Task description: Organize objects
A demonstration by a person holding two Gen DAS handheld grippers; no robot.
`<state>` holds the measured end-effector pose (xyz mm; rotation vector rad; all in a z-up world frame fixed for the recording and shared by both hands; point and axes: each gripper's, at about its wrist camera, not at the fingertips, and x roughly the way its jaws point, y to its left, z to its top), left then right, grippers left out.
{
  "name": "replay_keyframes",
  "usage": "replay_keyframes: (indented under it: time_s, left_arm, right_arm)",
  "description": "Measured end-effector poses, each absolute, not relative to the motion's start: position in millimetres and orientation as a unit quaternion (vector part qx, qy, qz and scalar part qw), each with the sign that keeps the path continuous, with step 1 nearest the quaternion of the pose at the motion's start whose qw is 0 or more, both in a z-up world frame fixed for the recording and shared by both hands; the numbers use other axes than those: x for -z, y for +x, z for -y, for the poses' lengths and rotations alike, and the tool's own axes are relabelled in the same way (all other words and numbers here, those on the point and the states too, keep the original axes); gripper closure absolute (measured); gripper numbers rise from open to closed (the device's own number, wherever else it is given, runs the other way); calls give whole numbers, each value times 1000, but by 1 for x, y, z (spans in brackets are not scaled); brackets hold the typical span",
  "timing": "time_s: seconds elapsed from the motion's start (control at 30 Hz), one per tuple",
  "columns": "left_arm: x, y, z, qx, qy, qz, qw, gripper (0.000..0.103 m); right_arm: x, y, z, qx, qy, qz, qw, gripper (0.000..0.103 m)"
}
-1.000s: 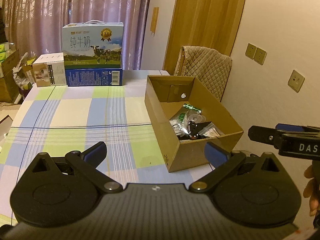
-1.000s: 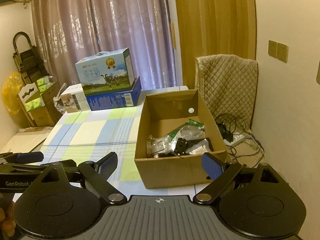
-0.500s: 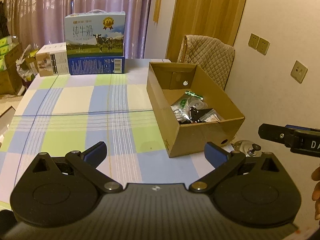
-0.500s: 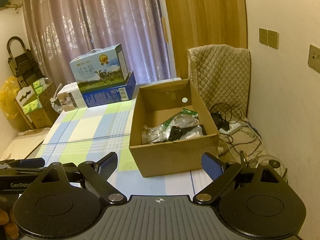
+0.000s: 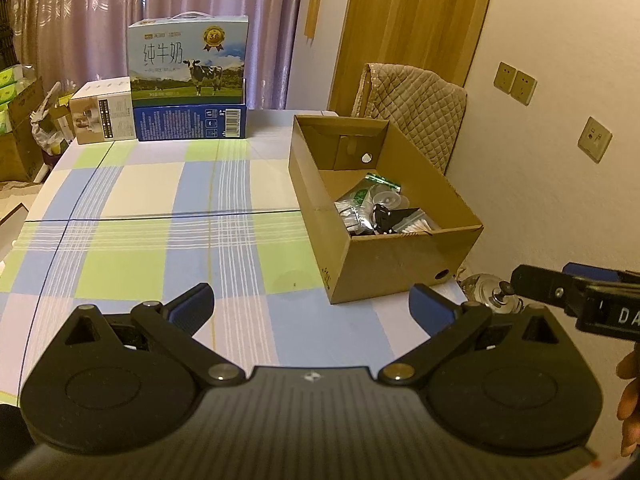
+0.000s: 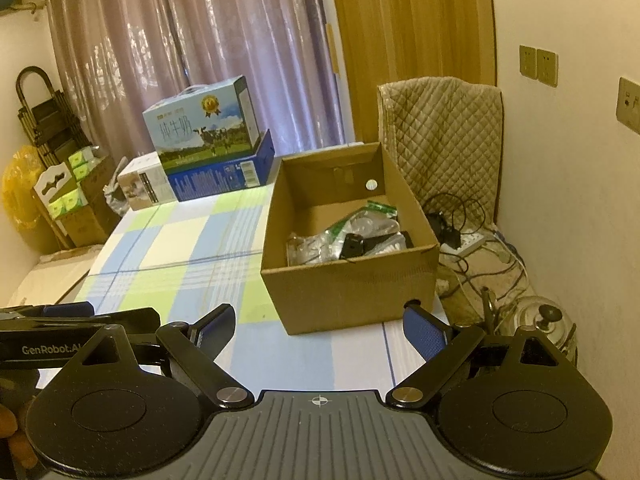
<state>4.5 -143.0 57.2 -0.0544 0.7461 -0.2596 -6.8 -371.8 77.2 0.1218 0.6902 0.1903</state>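
Note:
An open cardboard box [image 5: 400, 264] stands at the right edge of the checked table [image 5: 160, 208]; it also shows in the right wrist view [image 6: 352, 292]. Inside lie plastic bags and small dark items [image 5: 380, 212], also seen in the right wrist view [image 6: 352, 236]. My left gripper [image 5: 312, 306] is open and empty, above the table's near side, short of the box. My right gripper [image 6: 320, 330] is open and empty, in front of the box's near wall. The right gripper's finger shows in the left wrist view [image 5: 560, 288], the left gripper's body in the right wrist view [image 6: 72, 332].
A milk carton box on a blue box [image 5: 188, 80] and a small white box [image 5: 102, 114] stand at the table's far end. A quilted chair [image 6: 440, 132], cables and a power strip [image 6: 472, 240] and a glass-lidded pot [image 6: 544, 320] sit right of the table by the wall.
Both grippers have drawn back and risen from the box, which now looks smaller and farther. Both stay open and empty. The pot beside the table has come into view.

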Motion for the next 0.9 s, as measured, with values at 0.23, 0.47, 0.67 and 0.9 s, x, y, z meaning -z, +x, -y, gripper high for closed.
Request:
replay_keyframes:
  time_s: [0.23, 0.47, 0.67, 0.9]
  left_arm:
    - [-55, 3, 145, 129, -24, -368, 920, 1]
    - [-52, 4, 144, 126, -24, -372, 919, 1]
    - [-49, 6, 143, 125, -26, -376, 918, 1]
    - [-47, 5, 141, 128, -27, -375, 918, 1]
  right_arm:
    - [-72, -6, 370, -93, 54, -346, 932, 15]
    - [-69, -6, 369, -93, 54, -349, 931, 15]
    - [-66, -5, 368, -95, 54, -352, 930, 15]
    - [-63, -3, 366, -95, 55, -356, 928, 15]
